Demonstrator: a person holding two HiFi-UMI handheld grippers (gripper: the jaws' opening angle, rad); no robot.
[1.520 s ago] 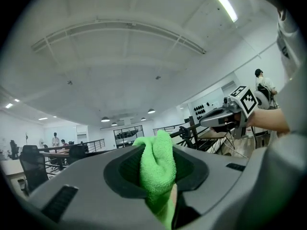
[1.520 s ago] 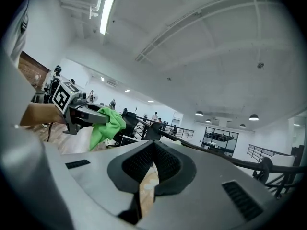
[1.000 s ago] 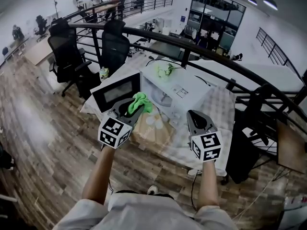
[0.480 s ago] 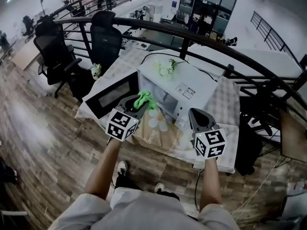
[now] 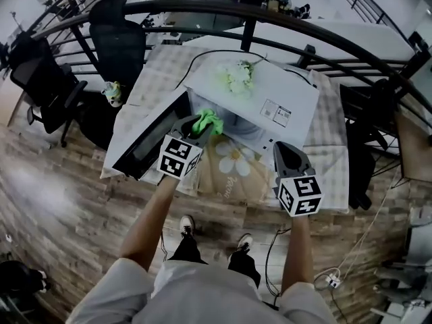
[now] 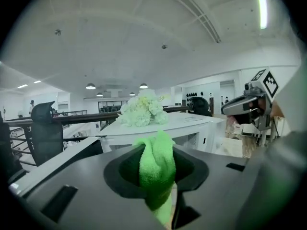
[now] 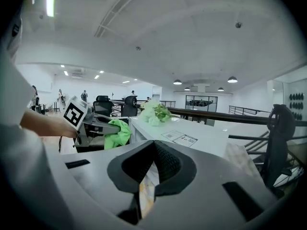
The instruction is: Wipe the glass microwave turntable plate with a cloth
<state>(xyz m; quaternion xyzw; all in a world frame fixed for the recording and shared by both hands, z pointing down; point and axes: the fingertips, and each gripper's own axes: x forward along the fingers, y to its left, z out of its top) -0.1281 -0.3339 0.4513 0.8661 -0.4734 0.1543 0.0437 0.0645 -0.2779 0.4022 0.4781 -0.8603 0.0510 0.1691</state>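
Green cloth [image 5: 208, 121] pinched in my left gripper [image 5: 196, 132], I face the white microwave [image 5: 270, 90], its door [image 5: 145, 142] open. My right gripper [image 5: 283, 152] is pressed together, empty. The glass turntable plate is unseen, presumably inside. Approach step; next, reach the cloth in.

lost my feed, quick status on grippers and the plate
Left gripper shut on green cloth, at microwave opening. Right gripper shut, empty. Door open; turntable plate not made out.
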